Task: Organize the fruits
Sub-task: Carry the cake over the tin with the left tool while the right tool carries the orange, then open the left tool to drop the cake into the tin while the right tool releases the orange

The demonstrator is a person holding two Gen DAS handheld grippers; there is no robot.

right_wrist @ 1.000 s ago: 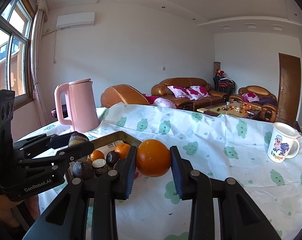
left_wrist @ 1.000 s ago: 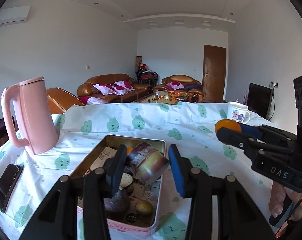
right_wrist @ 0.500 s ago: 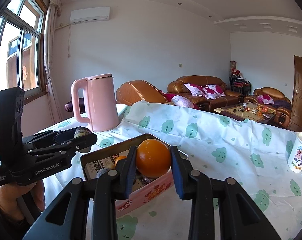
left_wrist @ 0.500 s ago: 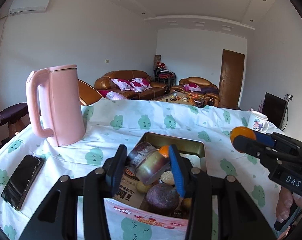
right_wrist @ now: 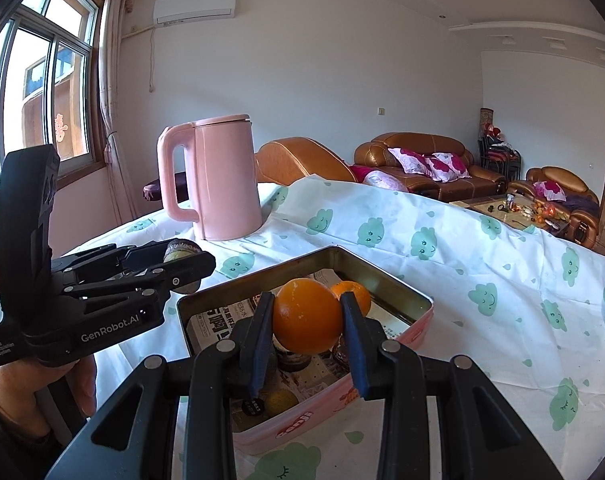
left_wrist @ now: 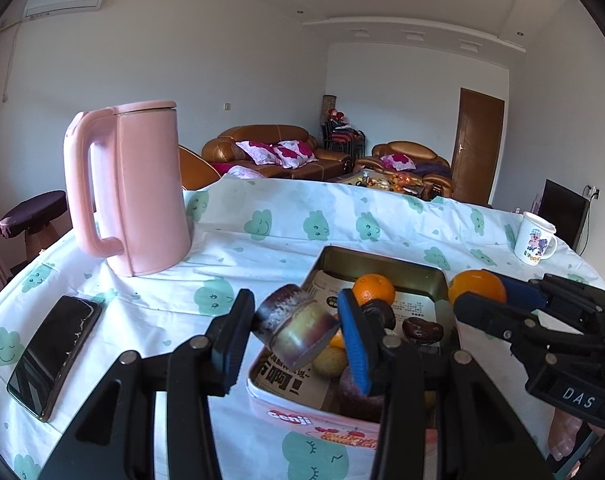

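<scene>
My left gripper (left_wrist: pixel 296 330) is shut on a brown cut fruit piece (left_wrist: pixel 296 330), held above the left edge of the pink tin box (left_wrist: pixel 314 420). My right gripper (right_wrist: pixel 307 322) is shut on an orange (right_wrist: pixel 307 322), held over the tin (right_wrist: pixel 302 428). The tin is lined with newspaper and holds a small orange (left_wrist: pixel 373 289), dark brown fruits (left_wrist: pixel 422 328) and a yellowish fruit (left_wrist: pixel 329 362). The right gripper with its orange (left_wrist: pixel 476 286) shows at the right of the left wrist view. The left gripper (right_wrist: pixel 182 258) shows at the left of the right wrist view.
A pink kettle (left_wrist: pixel 130 188) stands at the back left of the table, on a white cloth with green clouds (left_wrist: pixel 262 248). A black phone (left_wrist: pixel 54 356) lies at the front left. A white mug (left_wrist: pixel 534 238) stands at the far right.
Both grippers have moved left with their fruit. The left gripper now sits over the tin's left edge and the right gripper's orange is over the tin.
</scene>
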